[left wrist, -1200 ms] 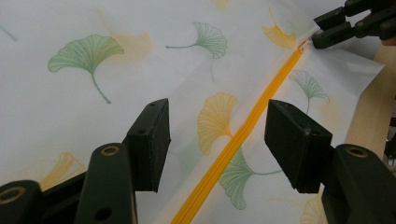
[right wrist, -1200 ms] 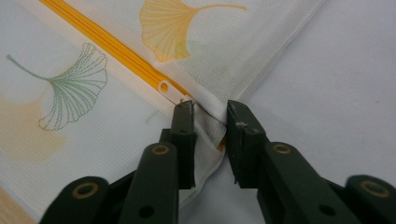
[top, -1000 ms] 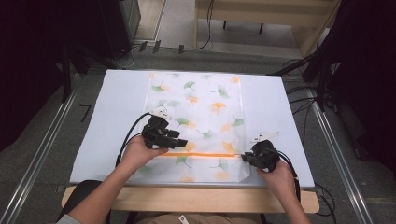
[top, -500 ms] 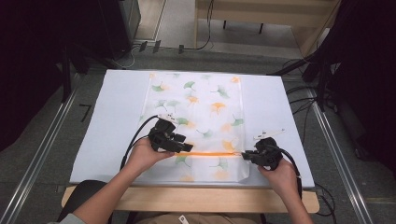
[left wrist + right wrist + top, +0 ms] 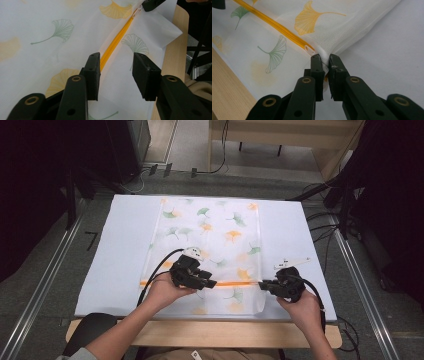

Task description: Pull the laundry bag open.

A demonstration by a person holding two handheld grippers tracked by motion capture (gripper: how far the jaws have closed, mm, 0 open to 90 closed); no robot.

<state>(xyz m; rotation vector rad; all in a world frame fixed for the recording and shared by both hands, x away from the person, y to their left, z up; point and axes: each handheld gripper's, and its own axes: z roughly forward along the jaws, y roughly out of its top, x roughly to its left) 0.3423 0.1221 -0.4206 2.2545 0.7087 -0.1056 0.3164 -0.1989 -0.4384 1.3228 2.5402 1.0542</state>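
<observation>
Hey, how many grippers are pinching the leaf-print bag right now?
1. The right gripper is shut on the bag's edge at the end of the orange zipper. The left gripper hangs open, its jaws either side of the zipper.

— What is carrying everything here?

— A pale wooden bench (image 5: 210, 332) is sitting under it all, its light front edge showing nearest the person. A white sheet (image 5: 120, 255) is lying flat over most of its top.

— And what is lying on that sheet?

— A sheer white mesh bag printed with orange and green ginkgo leaves (image 5: 215, 227) is lying spread down the middle, running from the far edge toward the near one. An orange zipper (image 5: 235, 284) is crossing it near the person's side, and the bag's near corner is reaching over the sheet's edge onto bare wood (image 5: 172, 52).
</observation>
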